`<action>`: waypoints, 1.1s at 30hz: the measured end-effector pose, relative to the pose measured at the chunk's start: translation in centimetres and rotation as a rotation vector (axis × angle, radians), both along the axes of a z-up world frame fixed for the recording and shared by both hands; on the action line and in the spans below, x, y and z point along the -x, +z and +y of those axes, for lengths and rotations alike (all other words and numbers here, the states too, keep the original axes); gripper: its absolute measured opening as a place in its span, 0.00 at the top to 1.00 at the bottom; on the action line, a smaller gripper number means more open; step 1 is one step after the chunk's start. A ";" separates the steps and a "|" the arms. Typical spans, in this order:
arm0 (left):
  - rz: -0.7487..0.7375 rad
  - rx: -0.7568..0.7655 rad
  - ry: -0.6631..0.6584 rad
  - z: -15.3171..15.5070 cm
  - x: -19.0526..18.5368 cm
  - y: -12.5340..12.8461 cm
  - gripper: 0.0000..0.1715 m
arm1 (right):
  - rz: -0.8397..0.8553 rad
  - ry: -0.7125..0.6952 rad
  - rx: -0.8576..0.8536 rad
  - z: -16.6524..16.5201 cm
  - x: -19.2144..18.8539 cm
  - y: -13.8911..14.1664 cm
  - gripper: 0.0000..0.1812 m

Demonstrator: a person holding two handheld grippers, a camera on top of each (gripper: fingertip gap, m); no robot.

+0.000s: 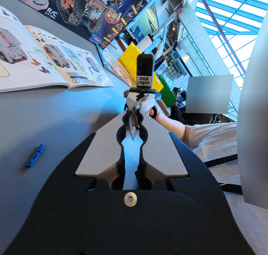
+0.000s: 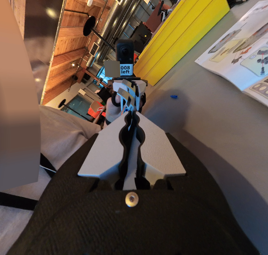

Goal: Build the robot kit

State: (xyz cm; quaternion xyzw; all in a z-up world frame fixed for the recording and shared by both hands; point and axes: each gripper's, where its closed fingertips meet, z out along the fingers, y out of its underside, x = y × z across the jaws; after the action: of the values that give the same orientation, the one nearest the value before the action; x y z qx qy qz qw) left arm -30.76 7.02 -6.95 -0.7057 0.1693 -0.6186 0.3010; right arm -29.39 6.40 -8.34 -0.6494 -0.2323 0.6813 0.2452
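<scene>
A: What's between the 2 grippers at frame centre?

B: They face each other tip to tip above the grey table (image 1: 58, 117). The left gripper (image 1: 132, 114) and the right gripper (image 2: 132, 114) both pinch 1 small grey-and-white brick assembly (image 1: 134, 126), jaws clenched on it, its far end showing at the other tool's tips (image 2: 127, 97).

A: Anything nearby?

B: A blue pin (image 1: 35, 155) lies loose at lower left, well apart. An open instruction booklet (image 1: 50, 62) sits upper left, a kit box (image 1: 89, 11) stands behind it, and a yellow bin (image 2: 181, 34) is at upper right.
</scene>
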 end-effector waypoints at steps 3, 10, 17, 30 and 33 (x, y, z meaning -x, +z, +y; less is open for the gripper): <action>-0.002 0.012 0.016 0.3 0.1 -0.1 0.93 | 0.022 -0.013 0.084 0.6 -0.3 -0.1 1.00; 0.170 -0.193 0.282 2.8 2.9 0.4 0.85 | 0.031 -0.111 0.069 2.1 -1.0 0.0 1.00; 0.394 -0.516 0.305 1.8 -0.2 1.4 0.82 | -0.002 -0.306 0.034 4.6 -1.9 -0.3 1.00; 0.714 -0.583 0.400 2.7 -2.0 -1.2 0.78 | -0.025 -0.421 -0.024 4.5 -1.5 -0.1 1.00; 0.749 -0.625 0.418 3.0 -1.9 -1.1 0.82 | -0.038 -0.426 -0.034 4.2 -1.4 -0.1 1.00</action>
State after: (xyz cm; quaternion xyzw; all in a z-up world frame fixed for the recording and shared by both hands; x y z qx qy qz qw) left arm -28.86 10.04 -8.07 -0.7736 0.2973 -0.1711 0.5329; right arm -28.04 10.62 -8.42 -0.6924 -0.1059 0.5977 0.3900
